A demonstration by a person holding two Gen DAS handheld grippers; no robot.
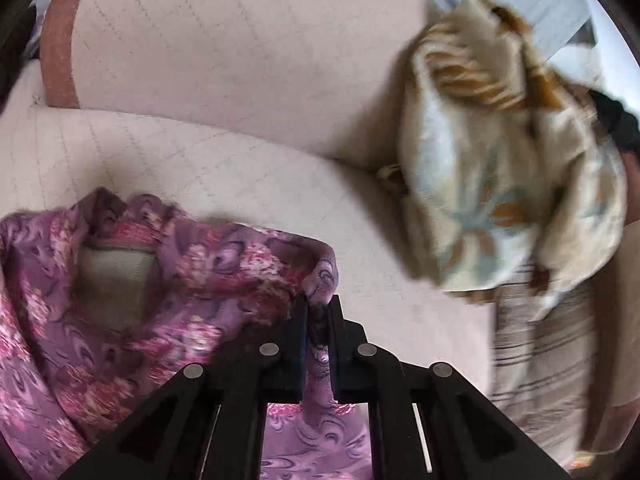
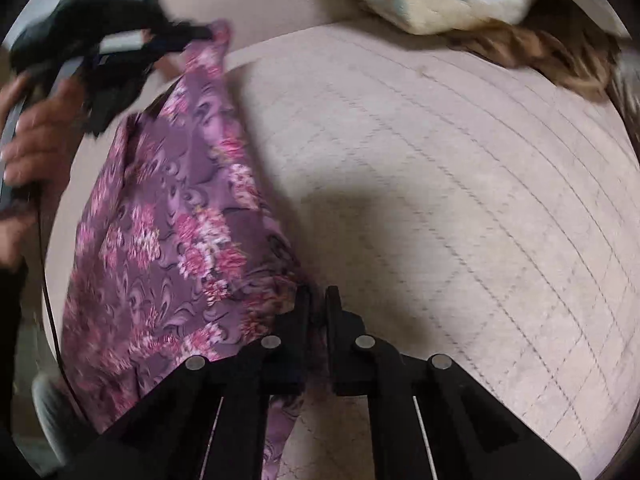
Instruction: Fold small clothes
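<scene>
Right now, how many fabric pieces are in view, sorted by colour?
Purple floral: 1, the garment pinched by both the left gripper and the right gripper.
Cream with blue and orange leaves: 1, the cream cloth.
Striped: 1, the striped cloth partly under the cream one.
Total: 3

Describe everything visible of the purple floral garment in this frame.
The purple floral garment is thin, drapey cloth printed with pink flowers and dark swirls. It hangs stretched between two grips: the left claw is shut on one edge, the right claw on another. The left wrist view shows an opening in it, pale surface behind. Its lower part drapes toward the quilted beige cushion; contact there is unclear.
</scene>
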